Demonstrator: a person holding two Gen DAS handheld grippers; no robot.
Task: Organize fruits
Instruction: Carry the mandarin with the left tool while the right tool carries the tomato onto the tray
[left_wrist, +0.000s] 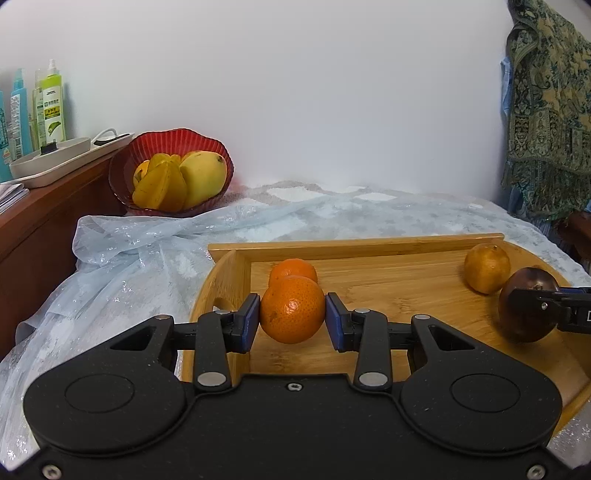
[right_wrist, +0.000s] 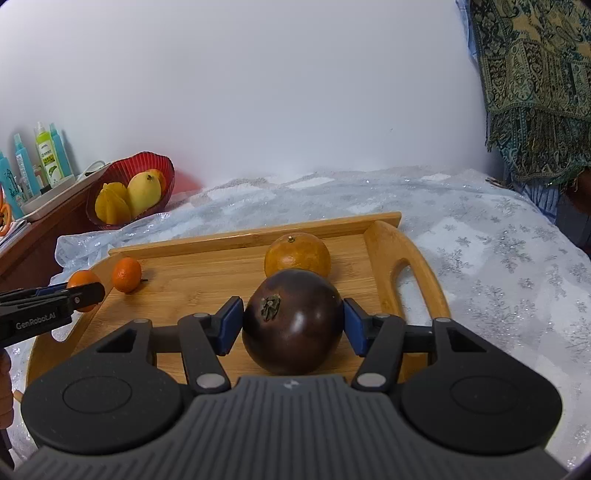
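My left gripper is shut on a small orange mandarin, held over the left end of the wooden tray. A second mandarin lies on the tray just behind it. My right gripper is shut on a dark purple round fruit with a dry stem cap, over the tray's right half. A dull yellow-orange citrus sits on the tray beyond it. In the right wrist view the left gripper holds its mandarin at the tray's left edge, next to the loose mandarin.
A red ribbed bowl with a mango and a starfruit stands at the back left against a wooden cabinet. Bottles stand on a white tray there. Pale blue cloth covers the surface. Patterned fabric hangs at the right.
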